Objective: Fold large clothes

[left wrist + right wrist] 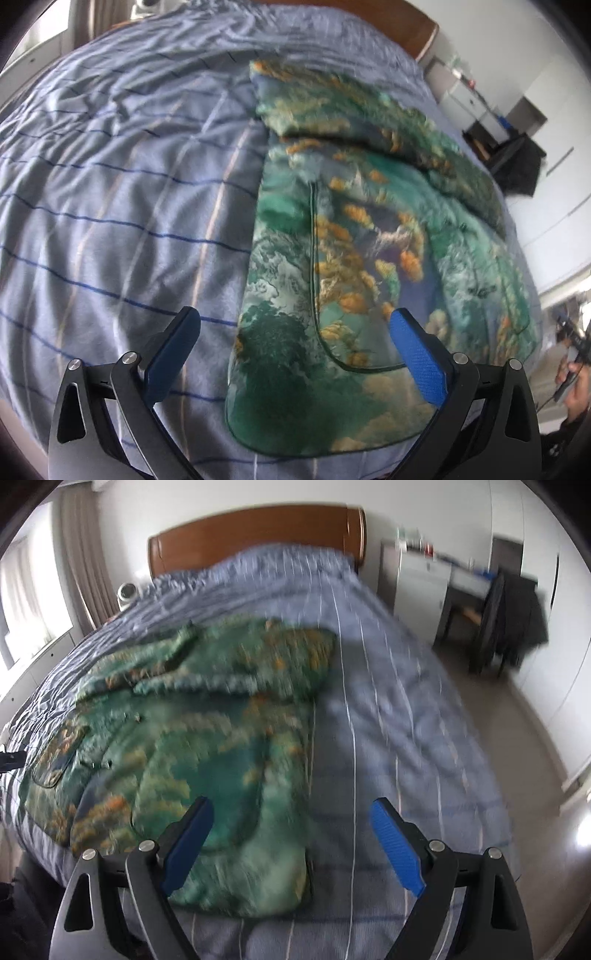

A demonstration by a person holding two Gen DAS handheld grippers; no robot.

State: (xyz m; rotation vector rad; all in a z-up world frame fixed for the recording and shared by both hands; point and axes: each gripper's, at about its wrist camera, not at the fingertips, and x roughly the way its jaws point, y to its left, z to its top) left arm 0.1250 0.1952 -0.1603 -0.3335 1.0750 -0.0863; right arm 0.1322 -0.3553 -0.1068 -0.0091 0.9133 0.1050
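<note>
A large green garment (pixel 354 266) with an orange and white landscape print lies spread on the bed, its sleeve folded across the upper part. My left gripper (pixel 295 328) hangs open above the garment's near left hem, nothing between its blue pads (pixel 417 362). In the right wrist view the same garment (pixel 207 731) covers the left half of the bed, blurred by motion. My right gripper (pixel 291 819) stands open over the garment's near right corner and the bedspread beside it, holding nothing.
A blue-grey striped bedspread (pixel 399 709) covers the bed, with a brown wooden headboard (pixel 255 535) at the far end. A white cabinet (pixel 421 587), a desk and a chair draped in dark cloth (pixel 513 616) stand to the right. Floor (pixel 524 738) runs along the bed's right side.
</note>
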